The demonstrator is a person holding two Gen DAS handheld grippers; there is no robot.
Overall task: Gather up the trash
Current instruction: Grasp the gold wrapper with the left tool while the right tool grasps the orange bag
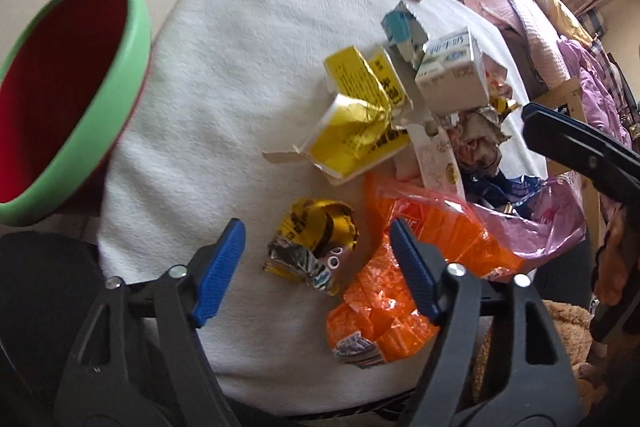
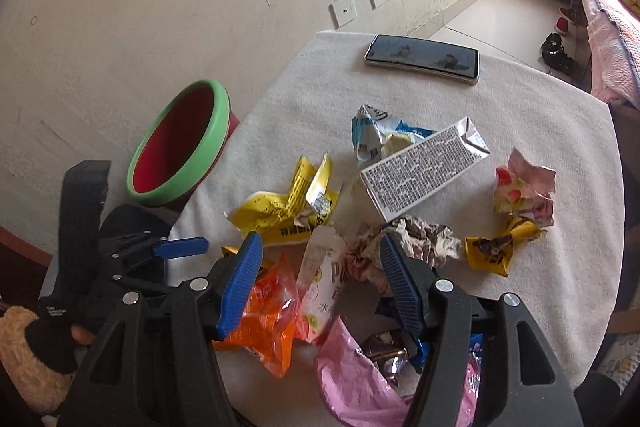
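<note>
Trash lies in a heap on a white cloth-covered table (image 1: 224,75). My left gripper (image 1: 316,267) is open and empty, its jaws either side of a crumpled yellow and silver wrapper (image 1: 316,243). An orange wrapper (image 1: 404,267) lies under its right finger. A torn yellow carton (image 1: 360,115) and a white carton (image 1: 452,75) lie beyond. My right gripper (image 2: 320,279) is open and empty above a pink-white packet (image 2: 324,287), an orange wrapper (image 2: 268,311) and a pink bag (image 2: 352,375). A green-rimmed red bin (image 2: 180,155) stands at the table's left edge; it also shows in the left wrist view (image 1: 60,99).
A phone (image 2: 420,59) lies at the table's far side. A crumpled paper wad (image 2: 420,239), a pink strawberry wrapper (image 2: 524,191) and a blue-white wrapper (image 2: 376,135) lie among the trash. A bed (image 2: 608,19) stands to the right, a wall to the left.
</note>
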